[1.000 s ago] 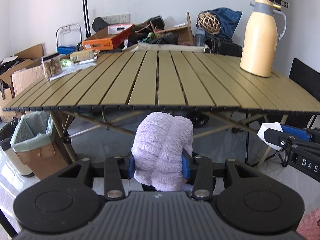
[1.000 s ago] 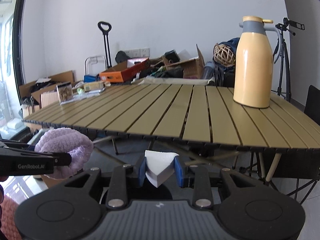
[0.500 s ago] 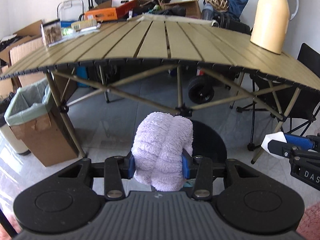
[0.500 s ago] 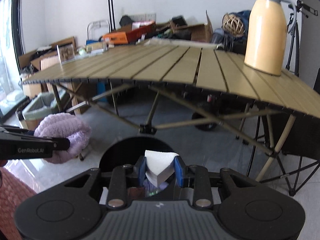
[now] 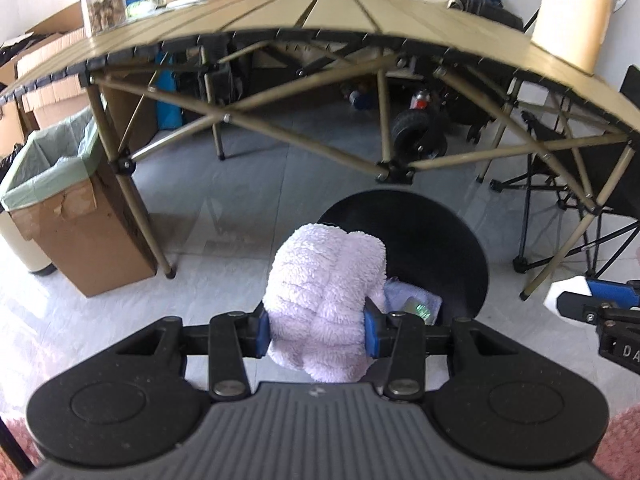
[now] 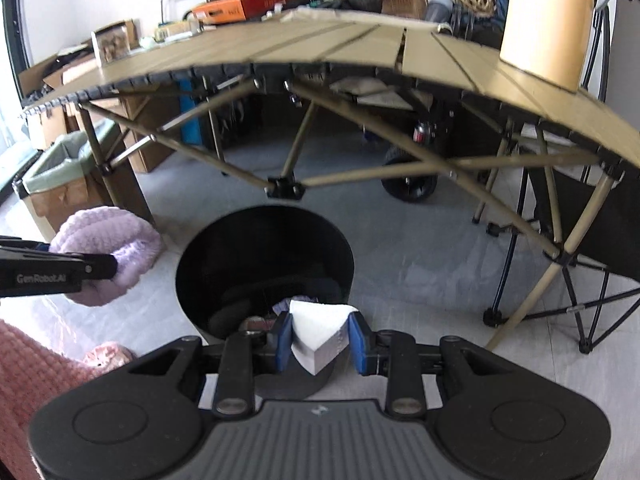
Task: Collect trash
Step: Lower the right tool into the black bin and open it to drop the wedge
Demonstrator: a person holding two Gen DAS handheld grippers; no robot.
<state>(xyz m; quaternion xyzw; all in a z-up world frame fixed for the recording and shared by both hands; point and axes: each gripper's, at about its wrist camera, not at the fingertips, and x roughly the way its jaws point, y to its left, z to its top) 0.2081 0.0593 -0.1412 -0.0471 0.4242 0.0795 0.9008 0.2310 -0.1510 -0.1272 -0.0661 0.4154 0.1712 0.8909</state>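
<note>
The left gripper (image 5: 316, 330) pinches a fluffy lilac cloth (image 5: 324, 300) between its 2 blue pads (image 5: 263, 332), and the bundle hangs over the near left part of the black bin's (image 5: 432, 240) opening. The right gripper (image 6: 318, 344) squeezes a folded white tissue (image 6: 318, 334) between its blue pads (image 6: 284, 342), just above the near rim of the same black bin (image 6: 264, 240) (some trash is already lying at the bottom, but I cannot tell what it is). The bin stands on the grey floor in front of the folding table (image 6: 320, 46), a cream jug (image 6: 546, 20) is on the right side of the table, and a cardboard box with a green liner (image 5: 60, 216) stands at the far left.
</note>
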